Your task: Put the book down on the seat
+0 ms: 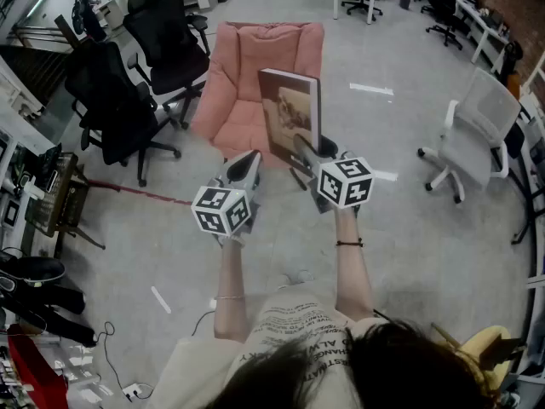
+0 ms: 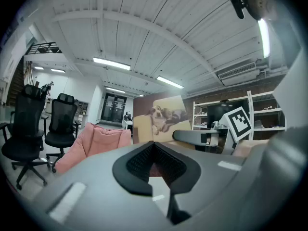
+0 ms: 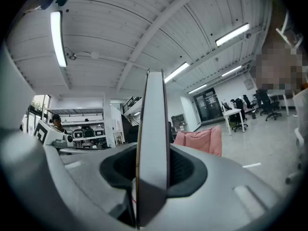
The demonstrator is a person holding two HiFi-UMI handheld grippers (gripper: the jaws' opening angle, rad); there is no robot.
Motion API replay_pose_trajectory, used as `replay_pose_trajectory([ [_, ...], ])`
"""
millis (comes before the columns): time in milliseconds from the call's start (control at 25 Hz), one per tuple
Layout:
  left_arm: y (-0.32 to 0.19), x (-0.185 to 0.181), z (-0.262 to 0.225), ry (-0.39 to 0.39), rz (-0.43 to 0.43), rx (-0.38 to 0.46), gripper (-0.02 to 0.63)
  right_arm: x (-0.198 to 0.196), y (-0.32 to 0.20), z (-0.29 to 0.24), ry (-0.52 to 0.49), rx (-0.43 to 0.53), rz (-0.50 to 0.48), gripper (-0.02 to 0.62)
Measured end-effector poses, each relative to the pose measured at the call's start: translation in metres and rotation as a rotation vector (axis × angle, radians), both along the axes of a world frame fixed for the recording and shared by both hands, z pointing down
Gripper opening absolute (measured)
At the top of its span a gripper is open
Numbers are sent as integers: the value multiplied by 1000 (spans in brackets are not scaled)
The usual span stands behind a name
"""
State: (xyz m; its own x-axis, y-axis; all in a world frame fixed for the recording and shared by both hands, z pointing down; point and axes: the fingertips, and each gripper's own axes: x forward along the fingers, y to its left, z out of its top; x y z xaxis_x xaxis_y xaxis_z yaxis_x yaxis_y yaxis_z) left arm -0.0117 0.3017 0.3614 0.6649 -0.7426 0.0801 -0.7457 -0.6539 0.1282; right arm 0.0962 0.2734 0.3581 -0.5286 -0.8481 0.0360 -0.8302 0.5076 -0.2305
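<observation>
A hardcover book (image 1: 290, 116) with a dog picture on its cover stands upright in the air in front of the pink cushioned seat (image 1: 255, 66). My right gripper (image 1: 305, 148) is shut on its lower edge. In the right gripper view the book (image 3: 153, 138) shows edge-on between the pads, with the seat (image 3: 202, 141) low behind it. My left gripper (image 1: 248, 164) hangs just left of the book, shut and holding nothing. Its own view shows the book's cover (image 2: 161, 117), the pink seat (image 2: 96, 141) and the right gripper's marker cube (image 2: 239, 121).
Two black office chairs (image 1: 119, 100) stand left of the seat and a white office chair (image 1: 477, 135) stands at the right. A red line (image 1: 136, 191) and white tape marks (image 1: 371, 89) lie on the grey floor. Desks and more chairs (image 1: 443, 7) line the back.
</observation>
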Motion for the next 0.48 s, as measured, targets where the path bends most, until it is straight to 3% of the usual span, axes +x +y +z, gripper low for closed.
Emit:
replay_pose_trajectory([
  [480,-1,5,7,6,2,-14,-6,8,-2,5,-16,-14,14,146],
])
